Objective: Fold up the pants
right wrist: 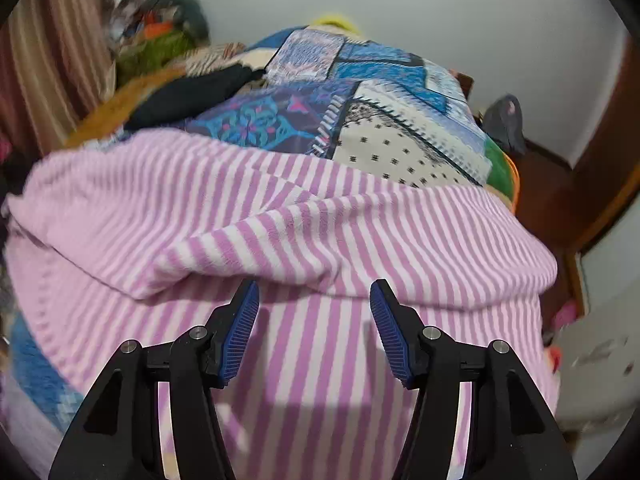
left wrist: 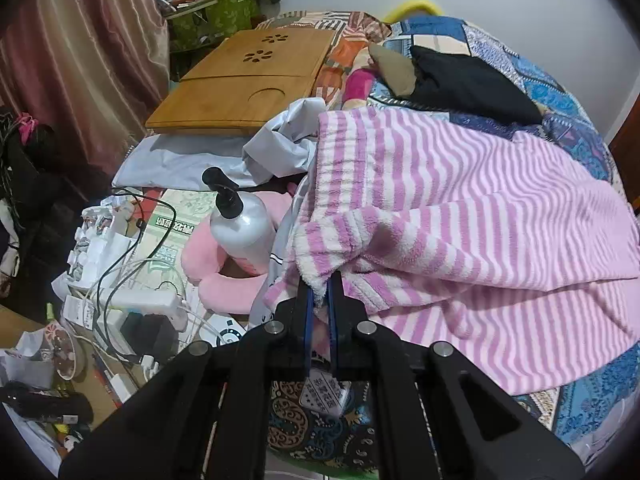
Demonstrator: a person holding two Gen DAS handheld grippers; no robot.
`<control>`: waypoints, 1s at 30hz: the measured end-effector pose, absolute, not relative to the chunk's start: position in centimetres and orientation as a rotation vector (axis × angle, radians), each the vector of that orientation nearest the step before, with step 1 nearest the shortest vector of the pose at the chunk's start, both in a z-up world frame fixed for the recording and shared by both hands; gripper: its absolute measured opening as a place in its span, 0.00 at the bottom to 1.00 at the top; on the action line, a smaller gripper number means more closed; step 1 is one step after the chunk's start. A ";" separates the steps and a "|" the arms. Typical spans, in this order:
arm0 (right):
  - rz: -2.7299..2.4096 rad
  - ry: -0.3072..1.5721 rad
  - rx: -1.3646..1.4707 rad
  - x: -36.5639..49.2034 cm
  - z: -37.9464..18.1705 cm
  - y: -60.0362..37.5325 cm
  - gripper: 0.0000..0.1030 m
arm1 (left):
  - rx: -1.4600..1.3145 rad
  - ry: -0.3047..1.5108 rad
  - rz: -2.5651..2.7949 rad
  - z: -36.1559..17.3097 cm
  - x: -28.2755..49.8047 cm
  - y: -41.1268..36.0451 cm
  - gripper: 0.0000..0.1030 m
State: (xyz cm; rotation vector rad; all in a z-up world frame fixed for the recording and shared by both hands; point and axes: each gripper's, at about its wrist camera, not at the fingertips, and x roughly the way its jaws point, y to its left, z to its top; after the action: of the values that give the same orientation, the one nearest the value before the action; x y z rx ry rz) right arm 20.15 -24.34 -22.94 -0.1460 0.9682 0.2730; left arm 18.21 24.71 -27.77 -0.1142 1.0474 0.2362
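A: The jaws of the left gripper (left wrist: 320,286) are standing clamped on a fluffy edge of the striped pants (left wrist: 460,208); the fleece is bunching between the two blue pads. The jaws of the right gripper (right wrist: 314,292) are standing parted, with nothing pressed between them.

B: Where are the pants lying relative to each gripper?

A: They are spreading across the patchwork quilt (left wrist: 560,92) on the bed. In the left wrist view the cloth is running away from the jaws, up and to the right, so the held edge is the near left end. In the right wrist view the striped pants (right wrist: 280,216) are filling the frame directly under and ahead of the parted jaws, and a folded-over flap is lying just beyond the fingertips.

B: Long axis?

A: It appears to be running left to right across the bed; blur in the right view is making the far end hard to read.

B: Which gripper is nearer for the coming move?

A: The left is already holding. The right is hovering just short of the flap, so, as a judgement, it needs to advance forward and down onto that edge before closing.

B: Hazards?

A: A pump bottle (left wrist: 240,224) and loose cables (left wrist: 132,256) are sitting near the held corner, on the left.
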 end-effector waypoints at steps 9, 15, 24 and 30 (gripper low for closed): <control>0.363 0.933 -0.334 22.3 -23.2 -21.2 0.59 | -0.066 1.078 0.271 -29.8 19.4 24.1 0.06; 0.448 1.014 -0.255 24.3 -23.8 -21.8 0.59 | -0.053 1.074 0.270 -29.7 19.6 24.0 0.06; 0.376 1.042 -0.017 23.1 -20.0 -26.6 0.59 | -0.096 1.046 0.280 -29.9 19.3 24.2 0.06; 0.177 1.072 -0.025 27.2 -21.8 -25.5 0.59 | -0.059 1.039 0.289 -29.8 19.2 23.8 0.06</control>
State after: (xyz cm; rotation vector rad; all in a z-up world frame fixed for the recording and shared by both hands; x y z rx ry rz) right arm 27.20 -25.45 -21.85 -0.0246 1.0715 0.1771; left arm 19.18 23.79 -29.85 -0.0585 1.0388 0.2892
